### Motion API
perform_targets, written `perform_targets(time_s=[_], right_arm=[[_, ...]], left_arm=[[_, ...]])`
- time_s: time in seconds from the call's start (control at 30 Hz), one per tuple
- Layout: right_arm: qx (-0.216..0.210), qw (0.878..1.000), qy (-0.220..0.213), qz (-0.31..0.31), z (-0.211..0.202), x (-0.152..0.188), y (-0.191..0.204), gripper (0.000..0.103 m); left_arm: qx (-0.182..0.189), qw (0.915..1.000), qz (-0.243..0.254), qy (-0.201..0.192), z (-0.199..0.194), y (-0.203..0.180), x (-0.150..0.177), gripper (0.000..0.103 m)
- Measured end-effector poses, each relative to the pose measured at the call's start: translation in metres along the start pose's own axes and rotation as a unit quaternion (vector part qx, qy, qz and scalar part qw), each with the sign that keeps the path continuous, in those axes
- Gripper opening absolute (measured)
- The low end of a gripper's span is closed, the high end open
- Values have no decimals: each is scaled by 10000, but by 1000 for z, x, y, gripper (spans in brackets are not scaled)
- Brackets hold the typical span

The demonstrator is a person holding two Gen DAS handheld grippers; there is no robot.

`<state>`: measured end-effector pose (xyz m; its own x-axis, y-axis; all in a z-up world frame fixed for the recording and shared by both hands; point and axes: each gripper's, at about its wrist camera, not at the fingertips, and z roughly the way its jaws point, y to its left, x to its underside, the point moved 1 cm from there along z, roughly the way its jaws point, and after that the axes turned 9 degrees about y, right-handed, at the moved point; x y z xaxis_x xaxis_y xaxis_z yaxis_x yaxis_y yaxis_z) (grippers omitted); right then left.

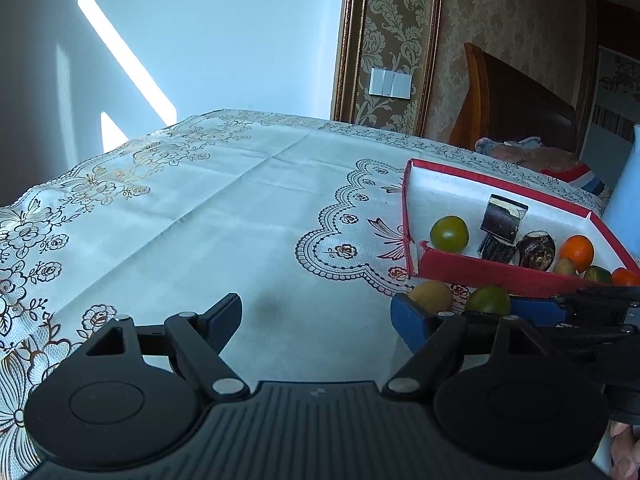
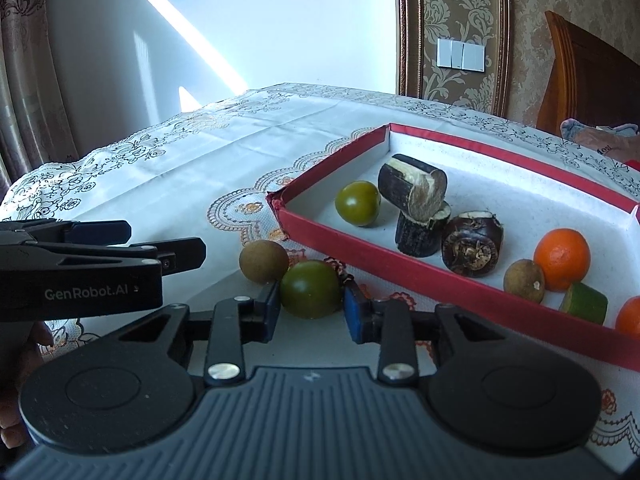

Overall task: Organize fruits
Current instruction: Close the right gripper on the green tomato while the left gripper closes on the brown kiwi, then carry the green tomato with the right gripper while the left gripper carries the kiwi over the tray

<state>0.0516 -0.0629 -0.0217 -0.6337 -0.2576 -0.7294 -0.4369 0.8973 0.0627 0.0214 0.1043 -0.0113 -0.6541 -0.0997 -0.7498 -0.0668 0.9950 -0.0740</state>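
Right gripper lining up on the green fruit outside the red box

My right gripper [image 2: 311, 307] is spread, its pads flanking the green fruit [image 2: 310, 289] on the tablecloth [image 2: 192, 168], the brown fruit [image 2: 264, 261] touching it behind. I judge I should close gently across its widest part, lift clear of the red box [image 2: 400, 265] wall, then set it inside. My left gripper [image 1: 316, 316] is spread wide, holding nothing.

A white tablecloth [image 2: 224, 168] is patterned with gold and dark floral lacework. A box [image 2: 360, 248] is walled in red and lined white, with green [image 2: 357, 203], orange [image 2: 562, 253] and dark brown [image 2: 472, 246] fruit inside. The wallpaper [image 2: 452, 4] is printed in beige damask.
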Motion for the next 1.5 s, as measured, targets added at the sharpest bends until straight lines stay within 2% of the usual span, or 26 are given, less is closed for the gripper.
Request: perform_targets(time_s=[0.17,0.37,0.53,0.8,0.87,0.9,1.07,1.13,1.2,1.33,1.5], right_arm=[[163,9995,-129,227,-19,5,-10,32],[170,9981,-199,550,-38,19,-33,32],[124,9978,-244,610,-46,25,-39,32],[150,9975,-308,622,-51,26,-40,32],[165,9972,-283,669,-51,28,-42,32],[175,9971,-275,693,-51,28,-43,32],[218,9964,-303,767,-54,32,-48,32],[251,9959,-297,814,-55,33,-51,32],[278,9956,-301,845,-56,34,-53,32],[359,9945,-326,927,-57,36,-58,32],[458,9933,-363,1001,-59,37,-63,32]], left_arm=[[-1,9998,201,-52,1,-12,-5,82],[34,9976,691,32,9,-40,-9,82],[237,9963,798,193,18,-50,-13,82],[166,9951,895,382,30,-61,-17,81],[198,9945,926,445,32,-62,-16,75],[211,9941,945,487,34,-63,-16,68],[219,9934,1029,450,33,-68,-14,54],[262,9927,1093,438,31,-72,-13,40],[264,9922,1142,426,30,-76,-12,34],[316,9928,1074,419,28,-79,-11,30],[474,9925,1075,331,20,-90,-8,30]])
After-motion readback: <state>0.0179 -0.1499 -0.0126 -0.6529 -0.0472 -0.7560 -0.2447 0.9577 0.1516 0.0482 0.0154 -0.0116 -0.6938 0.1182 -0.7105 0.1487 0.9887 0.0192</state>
